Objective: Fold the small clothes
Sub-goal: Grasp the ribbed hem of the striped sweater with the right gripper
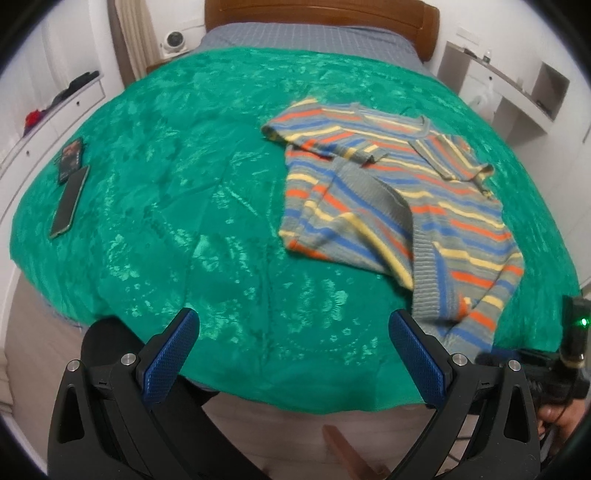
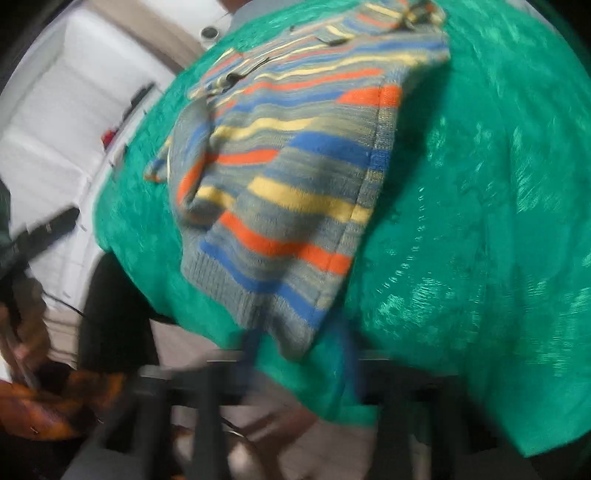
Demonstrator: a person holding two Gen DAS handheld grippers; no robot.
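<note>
A small striped knit sweater (image 1: 399, 192), grey with orange, blue and yellow bands, lies on the green bedspread (image 1: 177, 177) at the right, sleeves folded in and its lower left part folded over. My left gripper (image 1: 291, 354) is open and empty above the bed's near edge, left of the sweater's hem. In the blurred right wrist view the sweater (image 2: 295, 177) fills the middle and its hem corner hangs just above my right gripper (image 2: 299, 350). Its blue fingers (image 2: 255, 347) are smeared by motion; whether they pinch the hem is unclear.
Two dark phones or tablets (image 1: 70, 184) lie on the bedspread at the left. A wooden headboard (image 1: 321, 14) is at the far end. White drawers (image 1: 48, 110) stand left, white shelves (image 1: 517, 88) right. The right gripper's body (image 1: 569, 354) shows at the right edge.
</note>
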